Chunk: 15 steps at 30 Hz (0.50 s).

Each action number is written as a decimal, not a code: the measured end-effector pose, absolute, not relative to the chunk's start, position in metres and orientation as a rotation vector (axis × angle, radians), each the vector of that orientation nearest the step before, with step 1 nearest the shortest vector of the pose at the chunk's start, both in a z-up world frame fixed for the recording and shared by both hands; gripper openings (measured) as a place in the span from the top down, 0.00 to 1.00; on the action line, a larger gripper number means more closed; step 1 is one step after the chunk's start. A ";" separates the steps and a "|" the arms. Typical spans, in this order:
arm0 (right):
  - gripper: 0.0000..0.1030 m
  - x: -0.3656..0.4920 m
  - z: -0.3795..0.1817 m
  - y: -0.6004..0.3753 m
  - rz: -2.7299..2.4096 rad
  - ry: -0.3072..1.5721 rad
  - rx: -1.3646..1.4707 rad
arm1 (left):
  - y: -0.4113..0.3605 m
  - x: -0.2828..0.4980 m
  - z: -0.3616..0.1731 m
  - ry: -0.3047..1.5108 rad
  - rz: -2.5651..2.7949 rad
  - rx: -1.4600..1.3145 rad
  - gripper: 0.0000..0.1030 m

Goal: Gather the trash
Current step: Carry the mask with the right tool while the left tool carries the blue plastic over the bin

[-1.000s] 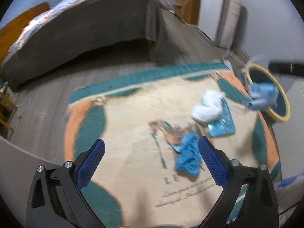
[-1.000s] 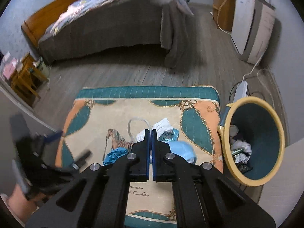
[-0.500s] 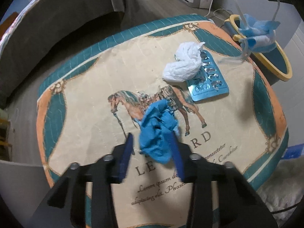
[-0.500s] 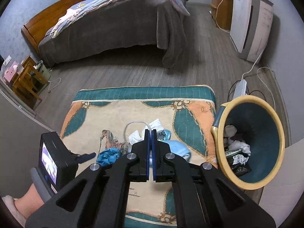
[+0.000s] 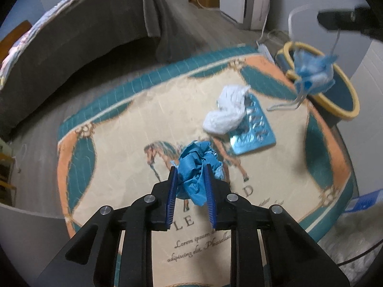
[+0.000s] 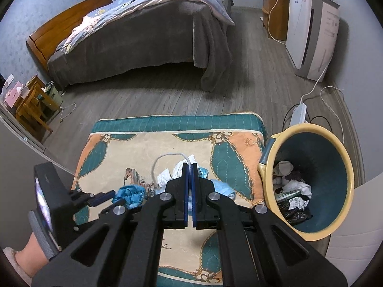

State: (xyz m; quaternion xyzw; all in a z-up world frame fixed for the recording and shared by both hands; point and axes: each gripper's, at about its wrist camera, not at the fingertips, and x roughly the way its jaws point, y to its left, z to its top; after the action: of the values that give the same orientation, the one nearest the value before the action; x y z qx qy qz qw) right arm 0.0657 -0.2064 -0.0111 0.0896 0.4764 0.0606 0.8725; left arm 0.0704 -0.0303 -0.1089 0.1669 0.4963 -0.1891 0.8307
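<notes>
- Closing on a crumpled blue wad, the left gripper has the wad between its two blue pads, which press its sides as the jaws draw in.
- The wad sits on the horse picture in the middle of a quilted mat, near the camera; from the right wrist view the same blue wad appears at the near left of the mat, with the left gripper reaching in from the left.
- A crumpled white tissue lies farther off and to the right, resting partly on a silvery blue blister pack.
- The right gripper is clenched, jaws together, pinching the white ear loop of a light blue face mask that hangs below it.
- In the left wrist view that face mask dangles by its loop from the right gripper at the far right, in front of the rim of the bin.
- The bin, yellow-rimmed with a dark teal inside, stands on the floor just beside the right edge of the mat and holds crumpled paper and wrappers.
- A bed with a grey cover stands across the far side of the wooden floor.
- A white appliance stands at the far right wall.
</notes>
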 end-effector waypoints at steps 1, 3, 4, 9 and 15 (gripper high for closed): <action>0.99 0.065 -0.011 -0.208 0.123 0.994 0.187 | -0.031 0.070 -0.102 1.037 -0.407 0.338 0.77; 0.99 0.066 -0.010 -0.212 0.118 0.989 0.192 | -0.033 0.072 -0.090 1.005 -0.417 0.309 0.77; 0.99 0.066 -0.009 -0.215 0.114 0.985 0.196 | -0.035 0.072 -0.084 0.988 -0.424 0.293 0.77; 0.99 0.065 -0.006 -0.231 0.087 0.967 0.214 | -0.050 0.070 -0.056 0.913 -0.461 0.256 0.77; 0.99 0.064 -0.007 -0.252 0.052 0.958 0.218 | -0.077 0.069 -0.039 0.865 -0.510 0.228 0.77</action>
State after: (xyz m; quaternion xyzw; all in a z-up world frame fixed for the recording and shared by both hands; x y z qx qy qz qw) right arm 0.0641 -0.2521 -0.0068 0.1049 0.4601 0.0251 0.8813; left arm 0.0689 -0.0766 -0.0390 0.1089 0.4135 -0.2440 0.8704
